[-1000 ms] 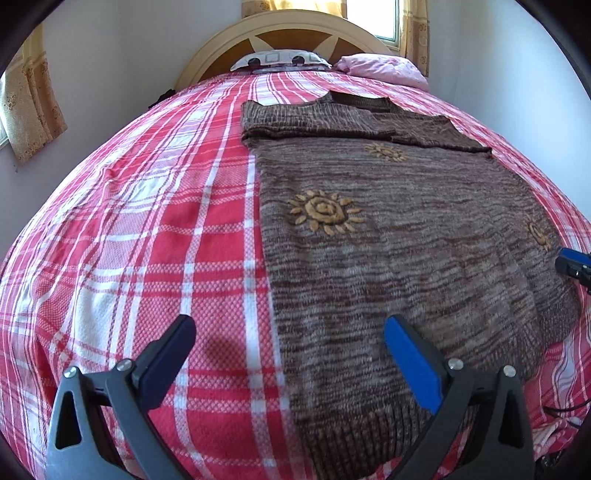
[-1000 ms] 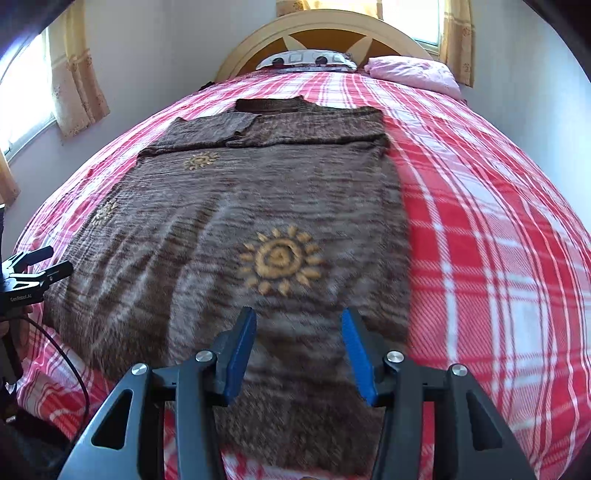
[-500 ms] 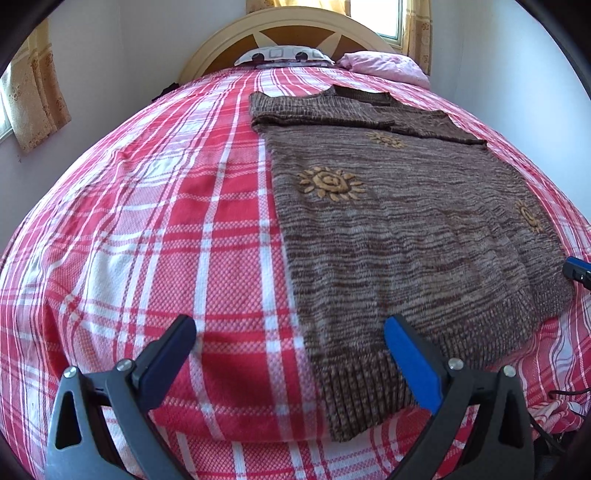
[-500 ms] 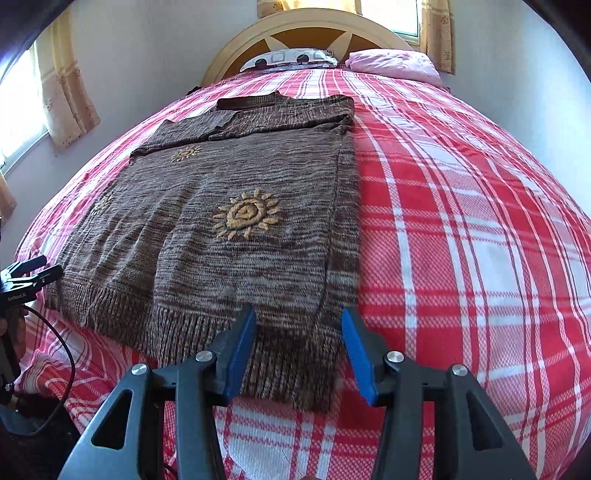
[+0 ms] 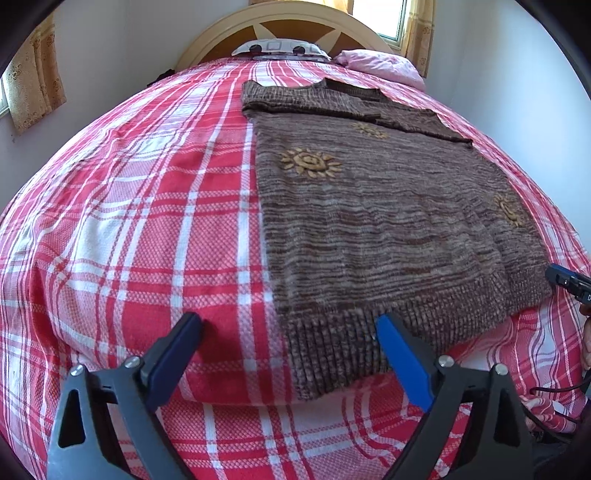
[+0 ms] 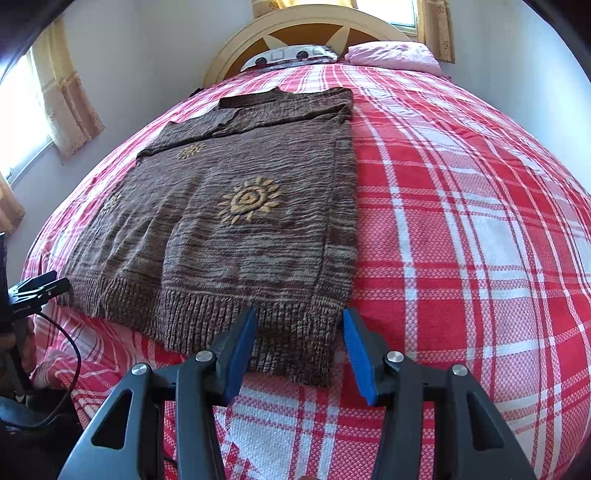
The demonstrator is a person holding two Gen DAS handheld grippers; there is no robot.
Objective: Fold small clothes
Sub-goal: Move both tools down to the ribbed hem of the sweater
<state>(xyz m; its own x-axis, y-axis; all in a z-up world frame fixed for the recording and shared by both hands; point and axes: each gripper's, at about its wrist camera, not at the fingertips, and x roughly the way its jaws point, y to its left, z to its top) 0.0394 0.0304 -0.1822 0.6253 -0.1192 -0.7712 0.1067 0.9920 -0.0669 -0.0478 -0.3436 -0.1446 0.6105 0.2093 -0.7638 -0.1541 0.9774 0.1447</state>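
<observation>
**Hem ahead of both grippers, sweater running away toward the headboard**

My right gripper [image 6: 299, 341] stands with its jaws spread, nothing between them, and the ribbed hem's right corner lies straight ahead in the gap, at the foot edge of the bed [image 6: 461, 236]. My left gripper [image 5: 288, 347] is spread wider still, also empty; only its right finger [image 5: 402, 363] overlaps the hem, while the left finger sits over bare plaid. So the left corner of the hem lies ahead and slightly to the right of that gripper's centre.

The brown sweater [image 6: 229, 229] lies flat with its long axis running from the foot edge toward the headboard [image 6: 310, 26], collar at the far end, sleeves seemingly folded across the chest. Each gripper is nearest its own hem corner, so I judge a two-corner pick and a fold away from me is what this calls for.

I cannot tell whether either gripper touches the knit or hovers above it. The sleeve layering near the collar is hard to make out, and the hem drapes slightly over the foot edge, hiding its underside.
</observation>
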